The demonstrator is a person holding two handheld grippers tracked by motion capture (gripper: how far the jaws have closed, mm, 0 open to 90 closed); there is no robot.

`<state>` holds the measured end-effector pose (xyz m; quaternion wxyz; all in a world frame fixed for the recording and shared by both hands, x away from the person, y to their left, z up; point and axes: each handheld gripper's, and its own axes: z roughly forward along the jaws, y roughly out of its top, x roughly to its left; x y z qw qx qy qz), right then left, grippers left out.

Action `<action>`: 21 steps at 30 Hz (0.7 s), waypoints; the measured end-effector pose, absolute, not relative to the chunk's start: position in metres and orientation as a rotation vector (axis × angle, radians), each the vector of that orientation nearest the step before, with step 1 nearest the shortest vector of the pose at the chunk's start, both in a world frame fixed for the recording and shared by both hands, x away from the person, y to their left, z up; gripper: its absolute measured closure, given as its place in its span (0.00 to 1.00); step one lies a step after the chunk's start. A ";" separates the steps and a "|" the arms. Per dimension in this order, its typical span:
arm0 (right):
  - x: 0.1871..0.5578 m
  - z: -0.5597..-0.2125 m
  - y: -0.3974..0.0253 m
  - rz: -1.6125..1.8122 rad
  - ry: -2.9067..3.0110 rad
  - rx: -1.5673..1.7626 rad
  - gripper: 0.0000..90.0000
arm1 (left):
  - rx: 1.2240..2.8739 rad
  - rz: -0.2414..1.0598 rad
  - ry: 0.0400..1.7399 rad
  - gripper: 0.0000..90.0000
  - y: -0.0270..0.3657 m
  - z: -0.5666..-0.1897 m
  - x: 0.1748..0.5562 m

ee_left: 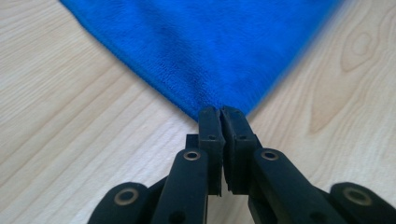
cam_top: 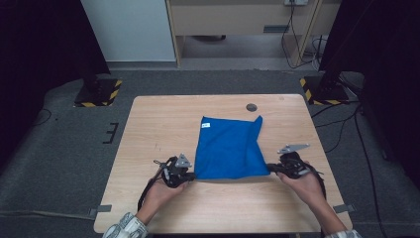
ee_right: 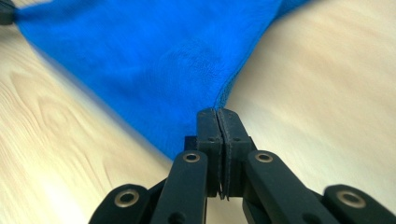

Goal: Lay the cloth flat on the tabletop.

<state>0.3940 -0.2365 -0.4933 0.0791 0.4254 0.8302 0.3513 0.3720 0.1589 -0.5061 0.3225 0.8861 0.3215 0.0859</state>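
Observation:
A blue cloth (cam_top: 229, 147) lies spread on the wooden table (cam_top: 148, 129), with a small white tag near its far left corner. My left gripper (cam_top: 191, 174) is shut on the cloth's near left corner; the left gripper view has its jaws pinched together on the blue cloth (ee_left: 210, 51) tip, left gripper (ee_left: 221, 111). My right gripper (cam_top: 270, 169) is shut on the near right corner, and in its own view the right gripper (ee_right: 217, 112) clamps the blue cloth (ee_right: 154, 60) edge. The cloth's far right corner is slightly raised.
A small dark round disc (cam_top: 251, 107) is set in the tabletop beyond the cloth. Black stands with yellow-striped bases (cam_top: 99, 91) sit on the grey floor at both far corners, with cables (cam_top: 346, 124) trailing on the right.

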 end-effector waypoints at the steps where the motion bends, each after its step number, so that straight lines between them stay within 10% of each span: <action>1: 0.388 -0.495 -0.245 1.056 2.477 1.311 0.99 | 2.323 0.209 0.837 0.96 0.156 -0.506 0.371; 21: 0.335 -0.501 -0.261 1.008 2.483 1.349 0.98 | 2.372 0.137 0.810 0.97 0.142 -0.505 0.337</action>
